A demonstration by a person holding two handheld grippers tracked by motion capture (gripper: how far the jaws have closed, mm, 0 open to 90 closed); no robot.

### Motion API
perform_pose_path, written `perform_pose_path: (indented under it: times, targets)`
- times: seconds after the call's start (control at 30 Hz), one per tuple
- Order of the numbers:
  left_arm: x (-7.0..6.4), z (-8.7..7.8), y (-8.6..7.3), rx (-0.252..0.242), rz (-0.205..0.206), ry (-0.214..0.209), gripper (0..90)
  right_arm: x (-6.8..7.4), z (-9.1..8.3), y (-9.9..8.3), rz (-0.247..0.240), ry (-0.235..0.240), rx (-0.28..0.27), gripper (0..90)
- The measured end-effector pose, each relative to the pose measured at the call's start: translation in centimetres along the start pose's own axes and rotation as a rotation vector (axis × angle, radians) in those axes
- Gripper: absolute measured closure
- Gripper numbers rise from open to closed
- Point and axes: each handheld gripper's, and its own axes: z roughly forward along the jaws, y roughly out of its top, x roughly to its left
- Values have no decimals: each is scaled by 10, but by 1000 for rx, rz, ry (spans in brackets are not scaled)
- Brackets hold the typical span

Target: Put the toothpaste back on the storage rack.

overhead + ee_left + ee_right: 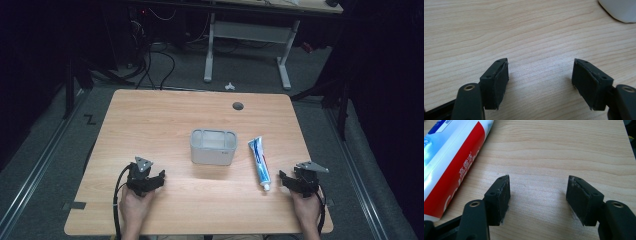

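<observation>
A white rectangular bin [213,146] stands near the middle of the wooden table [165,112]; its corner [621,10] shows at the top right of the left gripper view. A white, blue and red toothpaste tube [260,162] lies flat to the right of the bin, cap toward me, and its body [451,160] runs along the left of the right gripper view. My left gripper [146,181] rests on the table front left, open [540,82], with bare wood between its jaws. My right gripper [299,181] rests front right, just right of the tube's cap, open [539,200] and holding nothing.
A round cable hole [238,106] sits near the table's far edge. Behind the table stands a white desk frame [247,45] with cables on the floor. The table's right edge [627,135] is close to my right gripper. Bare wood stretches between my grippers and left of the bin.
</observation>
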Motion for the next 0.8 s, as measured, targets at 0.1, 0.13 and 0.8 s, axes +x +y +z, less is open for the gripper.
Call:
perform_pose_path:
  times: [0.1,0.13,0.8]
  targets:
    - [0,0,0,-1,0,1,302,-1,0,0,-3,8,-3,382]
    - [0,0,0,-1,0,0,302,-1,0,0,-2,7,-5,392]
    - [-1,1,1,-1,12,-15,302,-3,-2,0,-10,20,0,427]
